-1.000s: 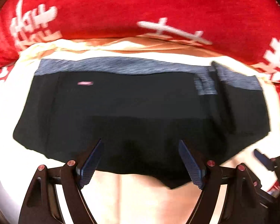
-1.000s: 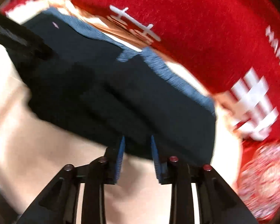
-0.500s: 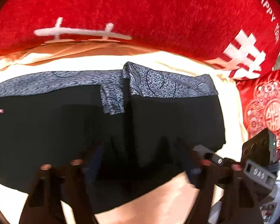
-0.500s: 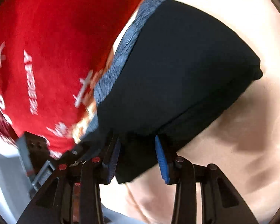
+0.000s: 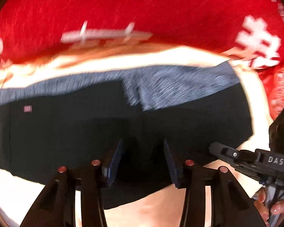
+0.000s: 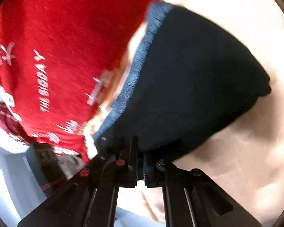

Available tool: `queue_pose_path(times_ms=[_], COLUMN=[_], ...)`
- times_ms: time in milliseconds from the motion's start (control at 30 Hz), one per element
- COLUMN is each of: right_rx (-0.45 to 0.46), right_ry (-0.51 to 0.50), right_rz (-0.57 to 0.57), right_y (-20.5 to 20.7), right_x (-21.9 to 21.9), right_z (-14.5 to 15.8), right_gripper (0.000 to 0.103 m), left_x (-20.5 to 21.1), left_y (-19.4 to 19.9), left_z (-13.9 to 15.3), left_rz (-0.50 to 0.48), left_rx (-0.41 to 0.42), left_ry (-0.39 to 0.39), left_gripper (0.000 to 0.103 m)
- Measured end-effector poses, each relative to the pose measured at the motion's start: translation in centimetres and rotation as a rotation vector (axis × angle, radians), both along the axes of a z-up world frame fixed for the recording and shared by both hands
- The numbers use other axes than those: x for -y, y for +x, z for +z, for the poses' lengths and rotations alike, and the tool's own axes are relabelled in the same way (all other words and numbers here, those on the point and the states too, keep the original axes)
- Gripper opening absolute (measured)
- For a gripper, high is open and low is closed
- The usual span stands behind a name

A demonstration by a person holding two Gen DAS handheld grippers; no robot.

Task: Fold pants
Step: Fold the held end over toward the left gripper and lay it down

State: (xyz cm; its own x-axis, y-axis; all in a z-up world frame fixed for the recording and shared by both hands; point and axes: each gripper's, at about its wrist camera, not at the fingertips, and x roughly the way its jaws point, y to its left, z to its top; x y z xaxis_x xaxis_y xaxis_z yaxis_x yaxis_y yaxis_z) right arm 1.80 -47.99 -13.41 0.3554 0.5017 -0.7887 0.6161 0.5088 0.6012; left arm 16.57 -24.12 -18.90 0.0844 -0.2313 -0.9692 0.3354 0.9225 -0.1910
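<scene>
Left wrist view, L to R: cream bed sheet (image 5: 13, 189) at the far left edge, then the black pants (image 5: 85, 132) lying flat across it, small pink tag (image 5: 27, 109) near their left side, blue-grey patterned waistband (image 5: 170, 87) along the far edge w/ one part folded over the middle. Behind it all a red blanket (image 5: 142, 9) w/ white characters. Left gripper (image 5: 143, 157) points steeply down over the near hem of the pants; its jaws are closing, black cloth sits between the blue pads (image 5: 114, 162), but can't tell if they press on it yet. Further R, the right gripper (image 5: 217, 149) comes in from the right edge w/ its tip on the pants' right near corner, and a hand (image 5: 268, 206) grips its handle at bottom right. Right wrist view, L to R: red blanket fills the left, waistband runs diagonally up the middle, pants bulk spreads to the right over the sheet. Right gripper (image 6: 140, 162) has its jaws pressed together, pinching the pants' edge at the corner; cloth looks lifted a bit there. View is blurred, so finer detail is lost.
</scene>
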Motion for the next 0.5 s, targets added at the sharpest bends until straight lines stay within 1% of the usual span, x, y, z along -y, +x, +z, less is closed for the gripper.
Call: queue_pose_path(times_ms=[33,67,100,133,167,200,233,300,333,367,400,433,500], right_rx=[-0.02,-0.036,-0.039,-0.036,-0.037,-0.04,-0.042,-0.018,0.036,0.08,0.119,0.163,0.177], right_ry=[-0.013,-0.027,-0.034,-0.047,-0.069,-0.084,-0.108,-0.137,-0.159,-0.181,-0.209,-0.265,-0.343], right_rz=[0.002,0.012,0.019,0.043,0.094,0.136,0.215,0.302,0.34,0.349,0.347,0.331,0.286], right_y=[0.0,0.3,0.2,0.6,1.0,1.1,1.6,2.2,2.4,2.7,3.0,3.6,4.3], right_x=[-0.1,-0.2,-0.1,-0.1,-0.4,-0.6,-0.9,-0.9,-0.3,0.4,1.3,3.1,6.2], right_z=[-1.1,-1.7,-2.2,-1.8,-1.2,-0.7,0.5,2.6,4.7,6.2,7.5,9.0,9.9], right_gripper=[0.004,0.004,0.004,0.004,0.006,0.013,0.017,0.04,0.045,0.052,0.055,0.056,0.056], left_x=[-0.2,-0.4,-0.6,-0.6,-0.6,-0.5,-0.3,0.4,0.5,0.9,1.5,2.2,3.9], left_y=[0.1,0.1,0.2,0.2,0.3,0.4,0.5,0.8,0.9,1.1,1.3,1.6,2.2], left_z=[-0.5,-0.5,-0.2,0.2,0.6,1.0,1.5,2.9,3.6,4.2,4.8,5.2,5.2], left_rz=[0.021,0.043,0.058,0.063,0.062,0.059,0.053,0.035,0.029,0.02,0.01,-0.001,-0.02], left_rx=[-0.012,-0.004,0.01,0.02,0.025,0.031,0.043,0.077,0.09,0.105,0.119,0.128,0.129], left_ry=[0.005,0.02,0.027,0.021,0.024,0.033,0.041,0.046,0.045,0.041,0.034,0.027,0.019], left_gripper=[0.056,0.066,0.071,0.071,0.071,0.071,0.071,0.071,0.071,0.071,0.071,0.071,0.071])
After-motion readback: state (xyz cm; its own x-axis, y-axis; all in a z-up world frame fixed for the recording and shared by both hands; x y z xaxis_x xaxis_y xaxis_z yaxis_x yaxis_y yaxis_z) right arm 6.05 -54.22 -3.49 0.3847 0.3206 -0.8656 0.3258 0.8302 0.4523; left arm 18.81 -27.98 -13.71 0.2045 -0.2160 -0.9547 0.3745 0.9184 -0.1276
